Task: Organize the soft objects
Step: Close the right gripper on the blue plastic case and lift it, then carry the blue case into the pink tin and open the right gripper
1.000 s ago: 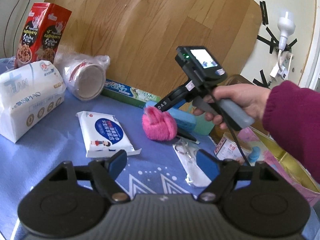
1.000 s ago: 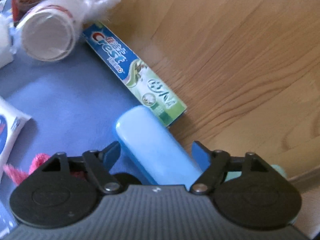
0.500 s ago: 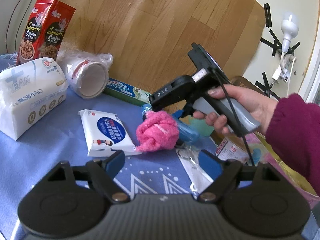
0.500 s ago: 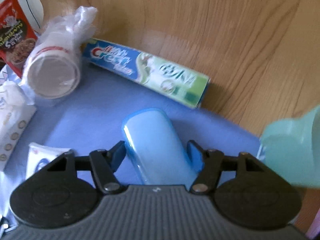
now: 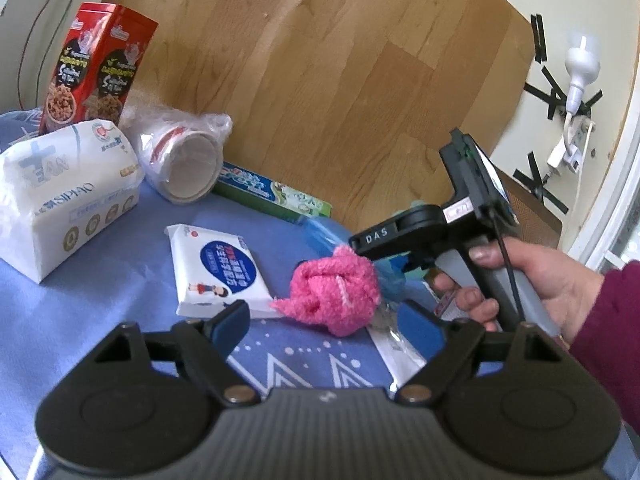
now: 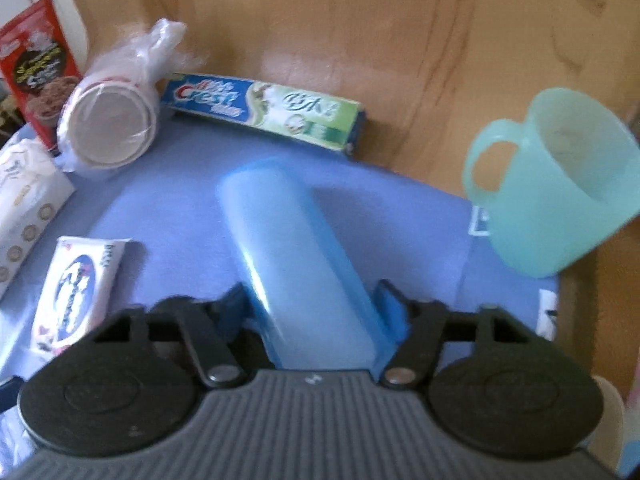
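Now your right gripper [image 6: 316, 308] has just been closing around the blue case [image 6: 296, 256], jaws nearly touching its 2 sides. Your left gripper [image 5: 324, 320] waits spread and empty. The pink cloth [image 5: 334, 294] lies on the blue mat [image 5: 100, 312], beside the wipes pack [image 5: 218, 270], probably next.

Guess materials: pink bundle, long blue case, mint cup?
Pink bundle: fuzzy knit or terry fabric, matte, looped pile visible, knotted or rolled. Long blue case: smooth, glossy, translucent plastic, highlight streak along its side. Mint cup: translucent plastic, satin finish, moulded handle, light showing through the wall.
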{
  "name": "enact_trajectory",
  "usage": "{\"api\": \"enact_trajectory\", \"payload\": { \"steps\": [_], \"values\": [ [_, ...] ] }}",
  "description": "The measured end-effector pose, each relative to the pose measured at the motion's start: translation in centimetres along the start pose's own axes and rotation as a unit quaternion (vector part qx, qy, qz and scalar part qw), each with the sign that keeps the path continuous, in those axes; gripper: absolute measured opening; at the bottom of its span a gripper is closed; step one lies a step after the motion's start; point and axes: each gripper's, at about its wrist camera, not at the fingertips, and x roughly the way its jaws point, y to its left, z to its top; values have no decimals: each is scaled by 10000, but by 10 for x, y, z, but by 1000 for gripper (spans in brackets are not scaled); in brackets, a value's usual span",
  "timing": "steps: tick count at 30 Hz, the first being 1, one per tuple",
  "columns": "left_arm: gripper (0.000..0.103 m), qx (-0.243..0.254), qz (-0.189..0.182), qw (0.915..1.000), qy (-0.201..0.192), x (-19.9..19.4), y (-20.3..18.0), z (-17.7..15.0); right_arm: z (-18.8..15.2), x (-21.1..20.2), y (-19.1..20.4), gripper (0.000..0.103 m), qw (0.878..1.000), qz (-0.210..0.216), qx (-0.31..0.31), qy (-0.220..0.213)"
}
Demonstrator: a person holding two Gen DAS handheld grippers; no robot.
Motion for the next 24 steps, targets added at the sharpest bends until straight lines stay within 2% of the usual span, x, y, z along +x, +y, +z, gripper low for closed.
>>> {"api": "enact_trajectory", "payload": {
  "steps": [3, 6, 9, 11, 15, 16, 17, 20, 22, 24],
  "values": [
    [84, -88, 16, 9999, -60, -2, 3, 1, 1, -2, -11, 55, 9992, 53, 372, -101],
    [84, -138, 17, 9999, -78, -2, 5, 2, 4, -7, -16, 55, 9958, 289, 806, -319],
    [84, -176, 12, 9998, -97, -3, 6, 2, -3, -35, -12, 55, 9922, 536, 901, -669],
    [84, -228, -8, 9997, -92, -3, 8, 3, -20, -65, -5, 56, 9902, 640, 770, -976],
    [84, -320, -114, 9994, -97, -5, 12, 3, -86, -107, 7, 56, 9865, 898, 523, -1264],
    [85, -294, -168, 9994, -100, -6, 11, 3, -111, -117, 11, 56, 9867, 870, 454, -1294],
    [93, -253, -255, 9993, -98, -8, 9, 2, -130, -121, 15, 56, 9873, 810, 387, -1314],
    [96, -95, -698, 9975, 64, -9, 0, -1, -192, -133, 27, 56, 9904, 266, 87, -1357],
    [96, -210, -1152, 9921, 452, -6, -11, -4, -220, -130, 28, 56, 9907, -107, 107, -1354],
    [96, -267, -1367, 9869, 810, -3, -30, -11, -237, -126, 25, 57, 9906, -143, 271, -1337]
  ]
}}
